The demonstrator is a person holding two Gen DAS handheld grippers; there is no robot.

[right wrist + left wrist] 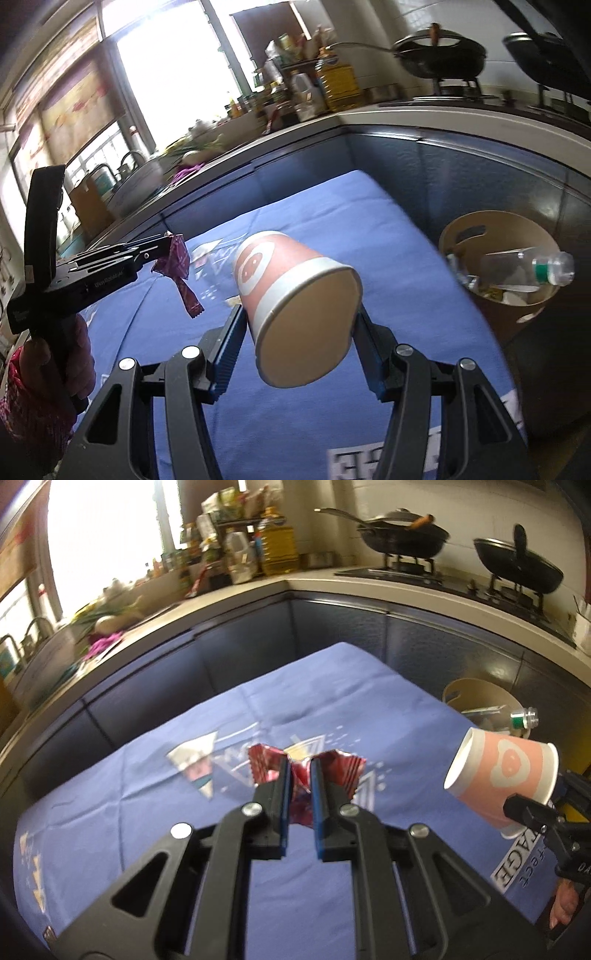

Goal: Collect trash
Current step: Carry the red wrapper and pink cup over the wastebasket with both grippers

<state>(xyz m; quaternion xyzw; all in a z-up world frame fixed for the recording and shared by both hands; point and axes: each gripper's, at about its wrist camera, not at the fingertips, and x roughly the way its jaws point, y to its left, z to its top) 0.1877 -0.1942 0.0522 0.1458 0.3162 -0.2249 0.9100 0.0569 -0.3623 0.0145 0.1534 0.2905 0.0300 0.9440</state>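
Observation:
My left gripper (pixel 300 775) is shut on a crumpled red foil wrapper (pixel 343 768) and holds it above the blue tablecloth (pixel 147 794). It also shows in the right wrist view (pixel 166 245), with the wrapper (pixel 179 266) hanging from its tips. My right gripper (pixel 299 321) is shut on a pink and white paper cup (pixel 295 291), held sideways above the cloth with its base toward the camera. The cup (pixel 506 771) shows at the right in the left wrist view. A tan round bin (pixel 476 229) stands beside the table at the right, holding a clear plastic bottle (pixel 528 267) and other trash.
A kitchen counter (pixel 332 587) wraps around behind the table, with oil bottles (pixel 277 542), vegetables and two black woks (pixel 406 531) on a stove. Dark cabinet fronts (pixel 240 646) stand just past the table's far edge. A bright window is at the upper left.

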